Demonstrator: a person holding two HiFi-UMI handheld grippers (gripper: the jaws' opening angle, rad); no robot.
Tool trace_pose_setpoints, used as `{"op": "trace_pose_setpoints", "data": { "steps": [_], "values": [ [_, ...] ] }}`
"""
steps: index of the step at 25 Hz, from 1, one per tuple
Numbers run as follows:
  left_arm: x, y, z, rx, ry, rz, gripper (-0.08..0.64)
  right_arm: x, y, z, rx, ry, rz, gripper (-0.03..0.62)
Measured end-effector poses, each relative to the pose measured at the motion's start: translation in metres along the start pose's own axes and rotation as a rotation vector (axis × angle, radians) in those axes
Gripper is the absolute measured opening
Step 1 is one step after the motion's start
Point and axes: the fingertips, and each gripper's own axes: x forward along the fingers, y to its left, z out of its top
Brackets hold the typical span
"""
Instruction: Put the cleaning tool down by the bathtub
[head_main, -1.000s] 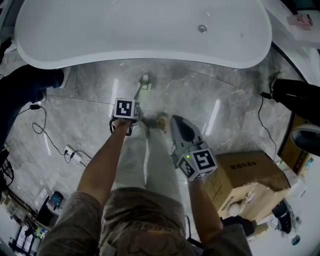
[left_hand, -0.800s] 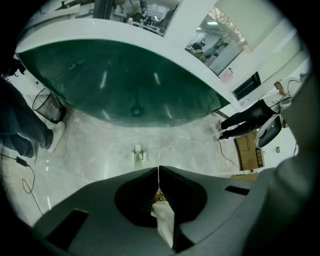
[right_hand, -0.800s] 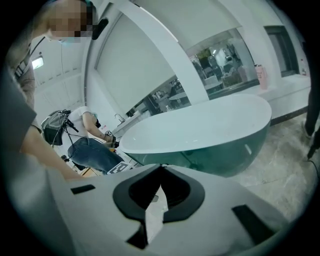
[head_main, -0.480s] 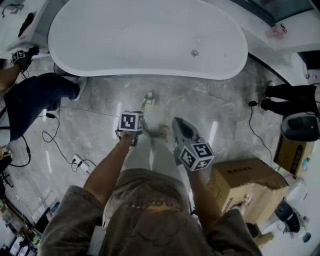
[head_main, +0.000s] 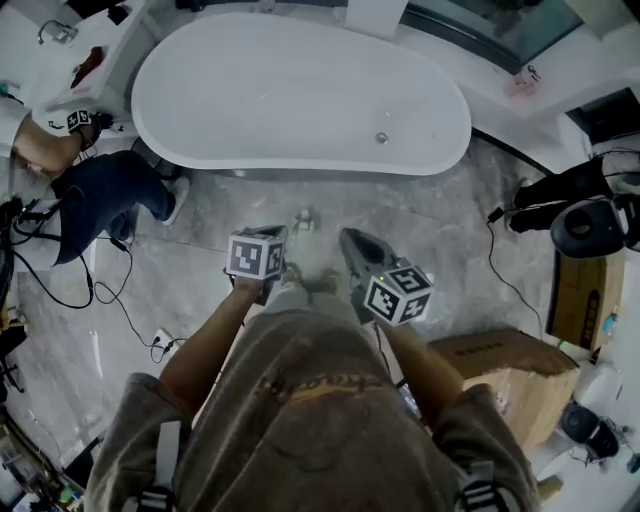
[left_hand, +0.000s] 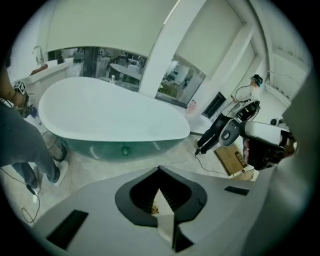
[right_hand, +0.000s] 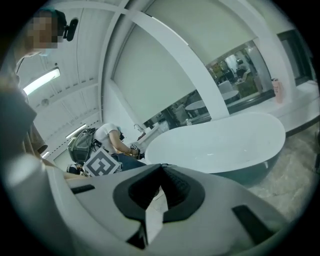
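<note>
- Cleaning tool (head_main: 303, 220): it lies on the grey floor (head_main: 430, 235), just beside the near side of the bathtub (head_main: 300, 95). Nothing touches it.
- In the left gripper view it shows as a small greenish thing (left_hand: 125, 149) at the foot of the tub.
- Left gripper (left_hand: 159, 172): jaws together and nothing between them. It is held above the floor, pointing down toward the tub, well apart from the tool.
- Right gripper (right_hand: 161, 169): jaws also together and empty. It is held beside the left one, pointing more nearly level at the tub.
- In the head view both grippers sit in front of the person's body, on the near side of the tool.
- Second person (head_main: 110, 195): crouching at the tub's left end.
- Cardboard box (head_main: 505, 365): on the floor at the right.
- Cables (head_main: 120, 300): trailing over the floor at the left.
</note>
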Motion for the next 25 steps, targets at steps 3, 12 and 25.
{"op": "trace_pose_setpoints", "data": {
  "steps": [3,12,25],
  "values": [
    [-0.028,-0.012,0.022,0.034,-0.070,-0.027,0.002,-0.004,0.023,0.011,-0.043,0.010,0.042,0.002],
    [-0.122,-0.056,0.079,0.175,-0.331,-0.124,0.002,-0.033,0.072,0.064,-0.210,-0.113,0.084,0.001],
    [-0.200,-0.103,0.118,0.401,-0.634,-0.233,0.000,-0.056,0.109,0.099,-0.339,-0.203,0.199,0.000]
  ]
}}
